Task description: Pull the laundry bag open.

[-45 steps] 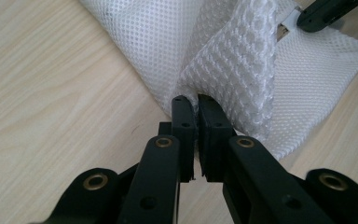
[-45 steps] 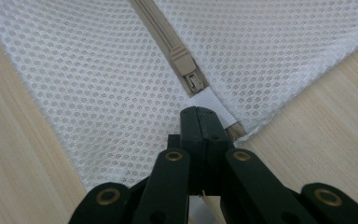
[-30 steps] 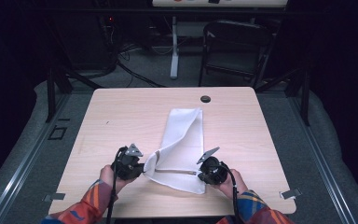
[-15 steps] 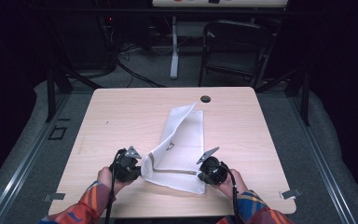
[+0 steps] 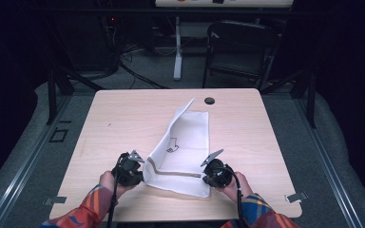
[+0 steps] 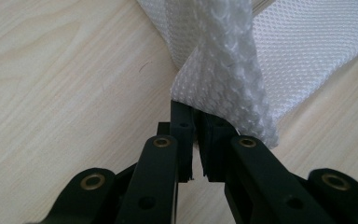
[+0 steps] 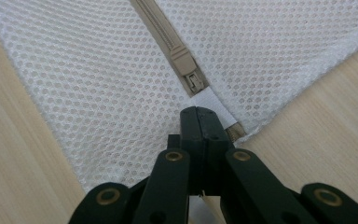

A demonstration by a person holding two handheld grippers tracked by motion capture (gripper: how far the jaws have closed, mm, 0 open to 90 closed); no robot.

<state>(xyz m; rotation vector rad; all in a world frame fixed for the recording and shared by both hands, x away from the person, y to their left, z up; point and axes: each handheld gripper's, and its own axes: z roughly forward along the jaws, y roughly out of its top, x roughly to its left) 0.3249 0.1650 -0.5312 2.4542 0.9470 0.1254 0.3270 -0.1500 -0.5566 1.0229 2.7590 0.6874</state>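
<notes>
Left gripper (image 6: pixel 193 119) is clamped on the lifted left edge of the white mesh bag (image 5: pixel 183 147). Right gripper (image 7: pixel 203 116) is pinched on the bag's corner by the beige zipper (image 7: pixel 179 56). Bag is spread on the table (image 5: pixel 119 118) between both.

I work in a dim lab: a bare wooden table (image 5: pixel 123 114) on grey carpet, metal frame posts (image 5: pixel 52 90), floor cables (image 5: pixel 138 76), a folding chair (image 5: pixel 237 52).
</notes>
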